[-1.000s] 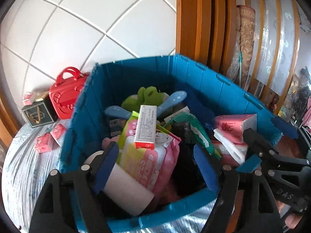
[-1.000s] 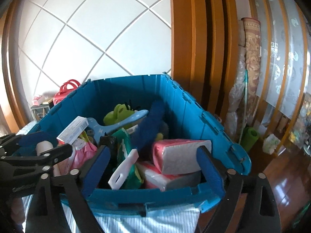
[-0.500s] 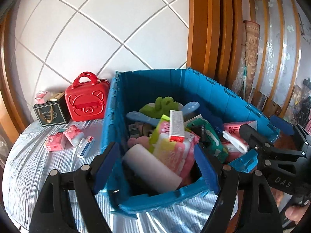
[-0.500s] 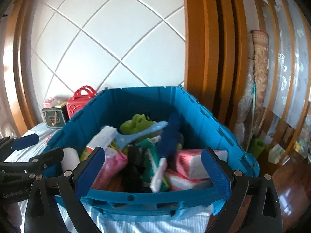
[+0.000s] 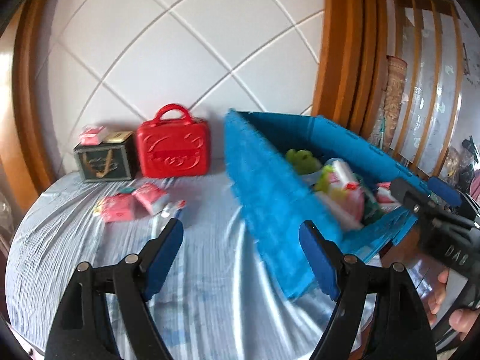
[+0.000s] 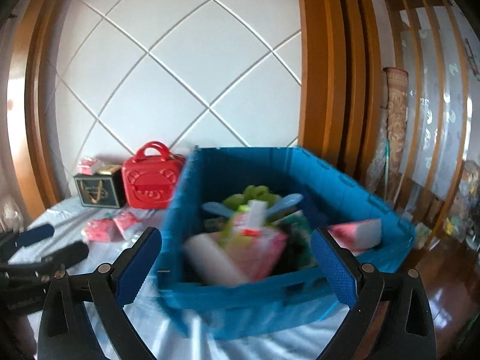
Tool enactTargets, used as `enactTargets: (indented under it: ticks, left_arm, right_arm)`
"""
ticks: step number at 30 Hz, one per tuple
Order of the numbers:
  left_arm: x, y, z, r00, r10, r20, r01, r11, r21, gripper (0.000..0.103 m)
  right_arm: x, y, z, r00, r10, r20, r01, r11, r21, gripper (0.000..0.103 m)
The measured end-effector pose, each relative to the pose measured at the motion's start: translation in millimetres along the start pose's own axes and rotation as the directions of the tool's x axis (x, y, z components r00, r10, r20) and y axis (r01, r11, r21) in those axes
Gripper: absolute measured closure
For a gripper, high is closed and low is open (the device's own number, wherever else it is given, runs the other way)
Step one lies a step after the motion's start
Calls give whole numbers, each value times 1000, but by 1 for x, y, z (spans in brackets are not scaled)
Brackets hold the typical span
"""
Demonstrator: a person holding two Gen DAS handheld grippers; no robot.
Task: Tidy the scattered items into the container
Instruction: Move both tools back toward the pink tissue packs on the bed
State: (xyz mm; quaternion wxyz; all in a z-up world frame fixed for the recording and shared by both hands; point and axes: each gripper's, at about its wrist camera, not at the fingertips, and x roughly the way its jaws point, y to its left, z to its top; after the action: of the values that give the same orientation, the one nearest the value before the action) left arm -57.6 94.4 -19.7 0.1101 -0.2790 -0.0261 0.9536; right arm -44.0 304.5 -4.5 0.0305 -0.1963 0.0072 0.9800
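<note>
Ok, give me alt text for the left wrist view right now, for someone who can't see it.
The open left gripper hangs empty over a pale blue bedsheet, jaws apart, facing small pink packets scattered left of a full blue crate. A red bear-face case and a dark box stand by the wall.

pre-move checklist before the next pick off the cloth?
1. Left tool open and holding nothing: ok.
2. Right tool open and holding nothing: ok.
3. Pink packs out of the bin, unobstructed: ok.
4. Left tool facing the packs: ok; they lie ahead, to its left.
5. Room in the bin: not ok, contents heaped near the rim.
6. Small item beside the packs, what it is: cannot tell, blurred.
</note>
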Motion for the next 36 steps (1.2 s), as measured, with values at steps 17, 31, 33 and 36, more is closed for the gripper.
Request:
enactTargets:
  ticks: [17, 31, 33, 36]
  left_arm:
    - [48, 210, -26, 930, 287, -228, -332, 923, -194, 24]
    - [146, 301, 1, 883, 363, -298, -431, 879, -206, 24]
    - [165, 315, 7, 881, 362, -304, -427, 885, -183, 24]
    - [200, 345, 12, 878, 354, -323, -423, 889, -174, 24]
  right_arm:
    - [78, 161, -2, 971, 214, -106, -224, 971, -88, 2]
    - [233, 248, -23, 906, 305, -294, -352, 928, -123, 2]
    - [253, 256, -25, 906, 283, -316, -333, 935, -118, 2]
    - [295, 279, -34, 896, 251, -366, -312, 943, -117, 2]
